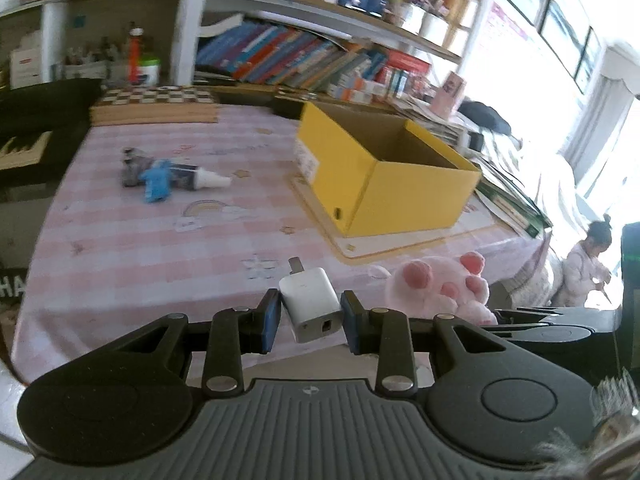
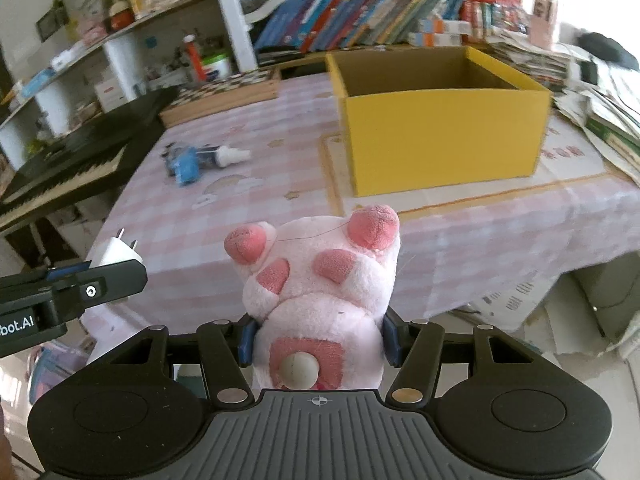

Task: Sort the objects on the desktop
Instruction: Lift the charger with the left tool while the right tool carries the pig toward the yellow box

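Both hand-held grippers hang over the near edge of the surface [image 1: 120,240], with a broad bare stretch of checked cloth ahead. The left hand-held gripper [image 1: 310,314] pinches a white charger [image 1: 310,300]; the right hand-held gripper [image 2: 318,338] clamps a pink plush toy [image 2: 320,280], which hides its fingertips. The open yellow box [image 2: 440,136] stands further back on the right, its floor unseen. A blurred blue toy [image 1: 156,180] and tube [image 1: 200,176] lie well apart on the left.

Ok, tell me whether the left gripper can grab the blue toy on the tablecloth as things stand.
Probably not: the left gripper is shut on the white charger, so its jaws are occupied, though the path to the blue toy looks free.
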The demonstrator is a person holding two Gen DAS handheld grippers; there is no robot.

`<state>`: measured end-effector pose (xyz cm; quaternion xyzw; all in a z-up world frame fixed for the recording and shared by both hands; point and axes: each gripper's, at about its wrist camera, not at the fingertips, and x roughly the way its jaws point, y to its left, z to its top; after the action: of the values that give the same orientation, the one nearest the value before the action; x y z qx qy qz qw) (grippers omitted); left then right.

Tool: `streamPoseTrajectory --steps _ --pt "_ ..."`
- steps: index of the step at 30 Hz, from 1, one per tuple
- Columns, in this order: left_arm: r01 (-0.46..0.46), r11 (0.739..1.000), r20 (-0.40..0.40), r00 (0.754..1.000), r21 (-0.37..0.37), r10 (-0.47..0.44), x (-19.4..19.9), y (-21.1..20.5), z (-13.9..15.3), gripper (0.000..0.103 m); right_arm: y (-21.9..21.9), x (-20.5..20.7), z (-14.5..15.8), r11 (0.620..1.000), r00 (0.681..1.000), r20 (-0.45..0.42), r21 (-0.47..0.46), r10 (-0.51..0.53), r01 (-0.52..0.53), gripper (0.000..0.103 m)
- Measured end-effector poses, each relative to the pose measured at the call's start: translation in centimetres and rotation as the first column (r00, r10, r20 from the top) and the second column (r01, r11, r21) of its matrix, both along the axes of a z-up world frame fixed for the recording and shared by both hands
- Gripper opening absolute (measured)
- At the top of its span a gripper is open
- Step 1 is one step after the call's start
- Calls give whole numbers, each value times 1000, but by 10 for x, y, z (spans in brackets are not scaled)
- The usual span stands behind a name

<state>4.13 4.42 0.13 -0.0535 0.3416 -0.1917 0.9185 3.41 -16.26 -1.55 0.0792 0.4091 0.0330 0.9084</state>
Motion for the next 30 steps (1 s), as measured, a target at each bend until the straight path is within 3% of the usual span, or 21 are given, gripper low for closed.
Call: streamPoseTrajectory --steps 12,30 --pt "140 990 -18 990 3 -139 28 -63 -4 30 -61 2 -1 991 991 -19 7 -135 135 58" --pt "226 974 -29 974 -7 -226 68 -145 -5 30 -137 26 1 978 977 -20 -3 -210 210 58"
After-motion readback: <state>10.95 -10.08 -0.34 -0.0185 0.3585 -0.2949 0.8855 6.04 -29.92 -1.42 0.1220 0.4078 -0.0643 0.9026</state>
